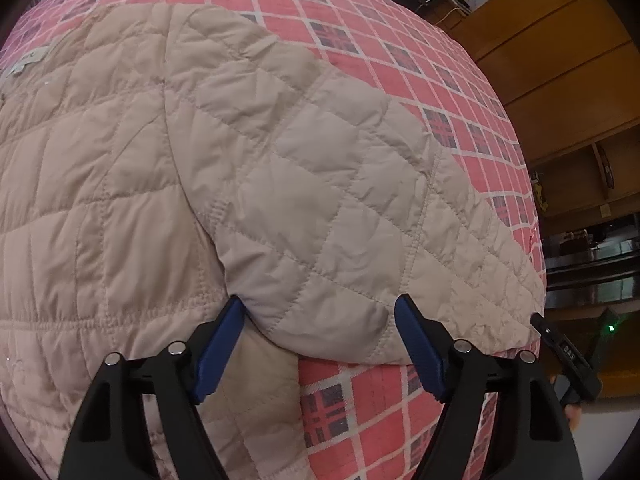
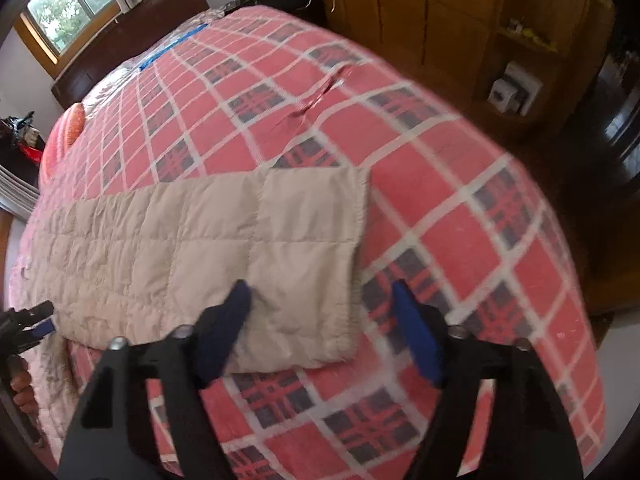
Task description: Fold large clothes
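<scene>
While the beige quilted jacket (image 1: 168, 168) lies spread on the red plaid bed cover (image 2: 460, 216):
Left gripper (image 1: 320, 312): fingers set wide apart, nothing clamped, sleeve fold lying between the tips.
Right gripper (image 2: 320, 300): fingers spread wide, nothing held, positioned at the jacket's near corner.

One beige quilted jacket (image 1: 248, 184) across frame centre. One red plaid bed cover (image 2: 460, 216) beneath. Two grippers: left gripper (image 1: 320, 316), right gripper (image 2: 320, 300), lower frame. One window (image 2: 68, 8), upper left.
</scene>
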